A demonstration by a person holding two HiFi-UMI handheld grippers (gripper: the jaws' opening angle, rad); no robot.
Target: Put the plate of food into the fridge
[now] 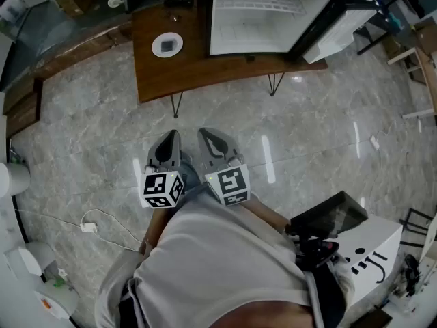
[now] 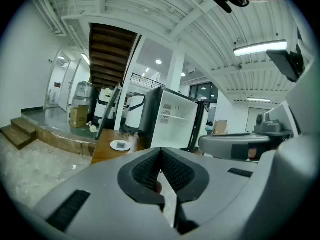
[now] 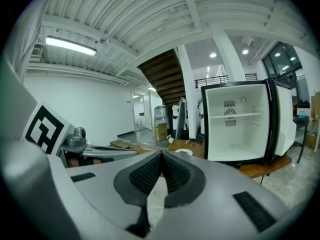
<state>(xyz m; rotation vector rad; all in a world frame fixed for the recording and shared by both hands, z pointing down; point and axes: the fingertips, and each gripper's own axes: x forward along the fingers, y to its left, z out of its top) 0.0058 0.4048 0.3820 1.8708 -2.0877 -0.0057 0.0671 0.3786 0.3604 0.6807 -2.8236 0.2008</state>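
This is looking like an open hall in an office or lab building rather than a home. A pale polished stone floor point(image 1: 307, 149) is spreading wide and throwing back the ceiling lights. A curved wooden desk point(image 1: 198, 67) on thin metal legs is standing alone on it, carrying a small open fridge point(image 1: 263, 16) along its far edge. Overhead, a white ribbed ceiling point(image 3: 125, 14) with tube lights point(image 2: 260, 48) is running above thick white columns point(image 2: 175, 74). A dark wooden staircase point(image 2: 111, 54) is climbing toward a railed upper level point(image 3: 220, 80). Low wooden steps point(image 2: 17, 134) are edging the hall, and beyond them a cardboard box point(image 2: 78, 116) and white machines point(image 2: 107, 101), possibly robots, are standing.
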